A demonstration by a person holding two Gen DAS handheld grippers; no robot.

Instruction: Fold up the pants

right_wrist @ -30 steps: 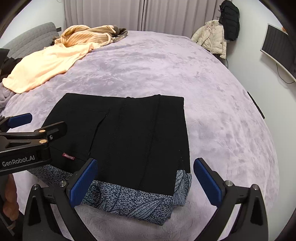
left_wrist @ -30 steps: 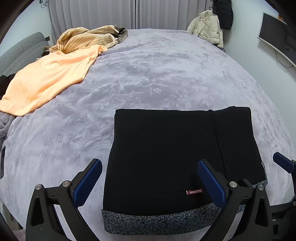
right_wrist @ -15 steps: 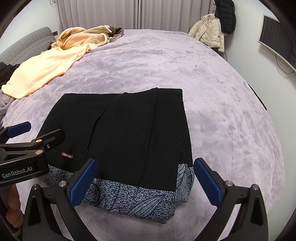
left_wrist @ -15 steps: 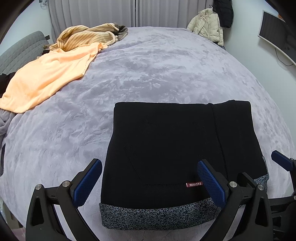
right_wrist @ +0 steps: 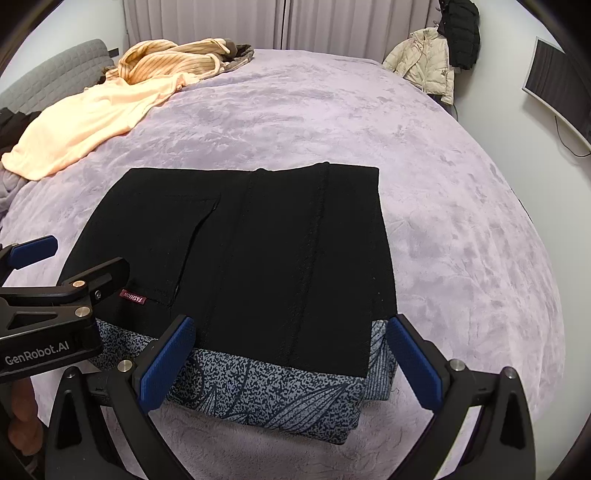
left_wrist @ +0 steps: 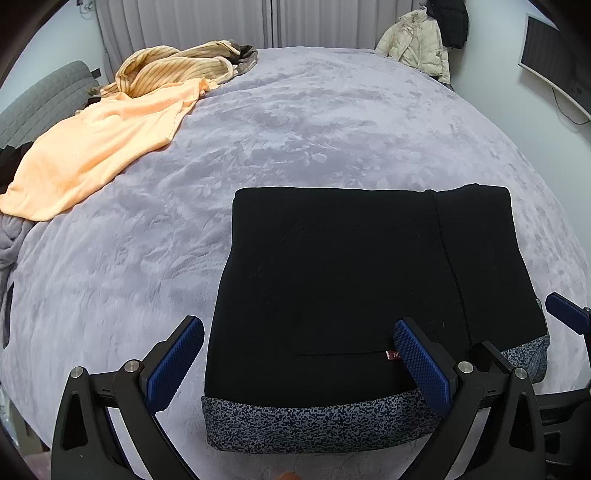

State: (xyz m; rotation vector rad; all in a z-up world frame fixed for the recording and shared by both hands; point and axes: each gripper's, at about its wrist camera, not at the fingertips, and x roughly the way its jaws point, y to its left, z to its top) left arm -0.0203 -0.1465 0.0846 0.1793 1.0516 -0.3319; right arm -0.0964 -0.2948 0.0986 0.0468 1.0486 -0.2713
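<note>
Here the black pants (left_wrist: 362, 280) lie folded into a flat, roughly square stack on the lavender plush bedspread (left_wrist: 303, 122), near its front edge. A speckled grey-and-navy band (left_wrist: 317, 424) runs along the near side of the stack, and in the right wrist view this band carries a leaf pattern. A small red label (right_wrist: 133, 296) reading "FASHION" sits on the black cloth close to that band, beside a pocket seam.

The left gripper (left_wrist: 299, 365) hangs over the near left part of the stack with its blue-padded fingers spread wide and nothing between them; one pad is over the bedspread just left of the pants, the other over the black cloth near the label. The right gripper (right_wrist: 291, 365) is likewise spread wide and empty, straddling the near right corner of the stack, its right pad just beyond the pants' right edge. Whether either one touches the fabric cannot be told.

At the far left of the bed lie a peach garment (left_wrist: 96, 144) and a striped yellow one (left_wrist: 177, 68), well apart from the pants. A cream jacket (right_wrist: 424, 61) and a dark coat (right_wrist: 460, 35) hang by the far wall, and a screen (right_wrist: 557, 85) is mounted on the right wall
</note>
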